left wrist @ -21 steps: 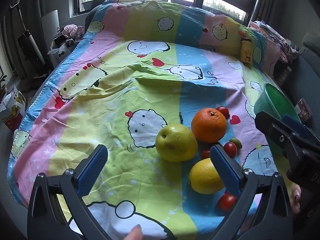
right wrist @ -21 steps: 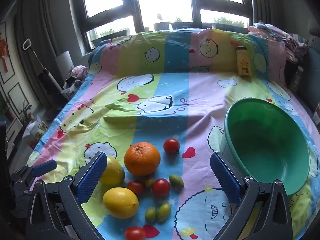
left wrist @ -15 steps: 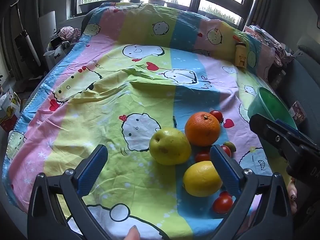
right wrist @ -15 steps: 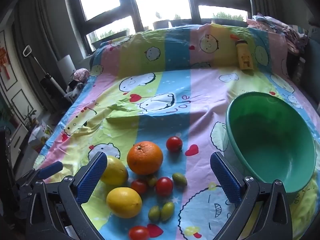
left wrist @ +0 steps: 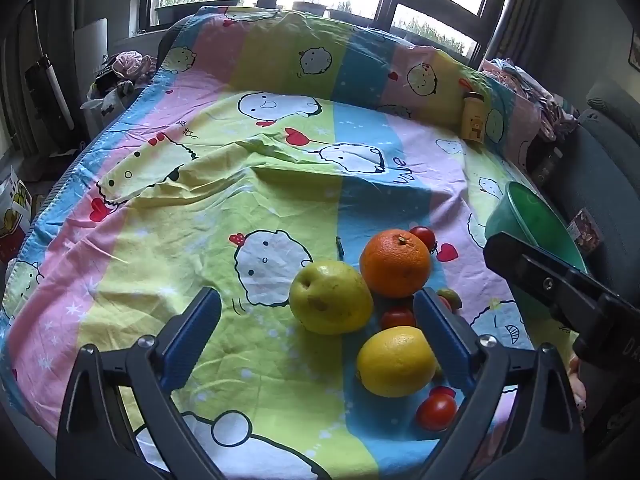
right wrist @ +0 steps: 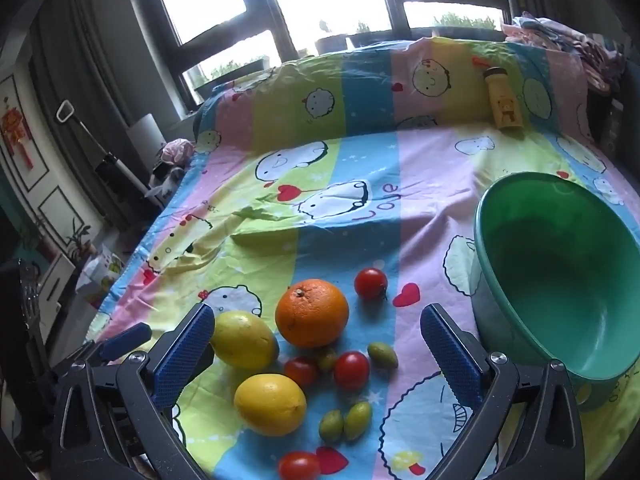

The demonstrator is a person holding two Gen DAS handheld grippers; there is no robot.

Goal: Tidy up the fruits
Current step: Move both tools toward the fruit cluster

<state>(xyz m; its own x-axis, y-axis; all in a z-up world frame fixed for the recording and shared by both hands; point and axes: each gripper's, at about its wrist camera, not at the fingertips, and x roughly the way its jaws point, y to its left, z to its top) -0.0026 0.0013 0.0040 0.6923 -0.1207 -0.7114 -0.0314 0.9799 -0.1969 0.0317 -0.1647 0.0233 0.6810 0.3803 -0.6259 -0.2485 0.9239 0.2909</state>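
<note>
On the cartoon bedsheet lie an orange (right wrist: 312, 313) (left wrist: 395, 263), a yellow-green pear (left wrist: 330, 297) (right wrist: 244, 339), a lemon (right wrist: 270, 404) (left wrist: 396, 361), several cherry tomatoes (right wrist: 351, 369) and small green olives (right wrist: 345, 421). A green bowl (right wrist: 560, 276) (left wrist: 532, 220) stands empty to their right. My left gripper (left wrist: 318, 334) is open, hovering just before the pear and lemon. My right gripper (right wrist: 316, 354) is open above the fruit cluster; its body shows in the left wrist view (left wrist: 560, 292).
A yellow bottle (right wrist: 503, 98) stands at the far right against the raised sheet. The sheet (left wrist: 240, 184) is wrinkled at the middle. Clutter and a mop lie past the bed's left edge (left wrist: 48, 80). A dark chair (left wrist: 600, 168) is at the right.
Both grippers have moved forward and lower toward the fruit cluster; the fruits sit lower and closer between the fingers. Both stay open and nothing was picked up.
</note>
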